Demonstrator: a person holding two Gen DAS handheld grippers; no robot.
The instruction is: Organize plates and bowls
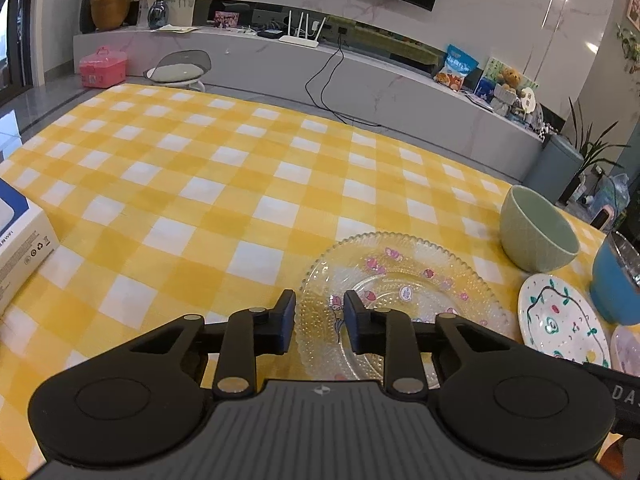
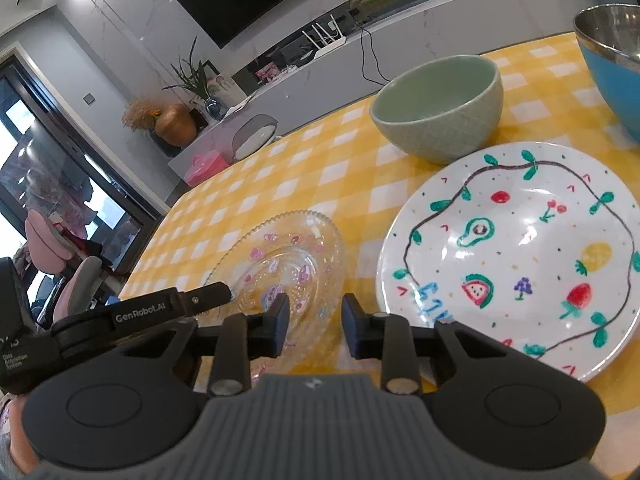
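Glass plate (image 1: 400, 300) lay flat between and just beyond the left gripper (image 1: 320, 326) fingers, spread apart, empty; the right gripper (image 2: 315, 328), likewise parted, hovered beside it.

A table draped in a yellow-and-white checked tablecloth (image 1: 208, 184) is carrying a clear glass plate (image 1: 400, 276), a fruit-painted white plate (image 2: 520, 248), a green bowl (image 2: 440, 108), a blue bowl (image 2: 612, 68) and a white box (image 1: 20, 248).
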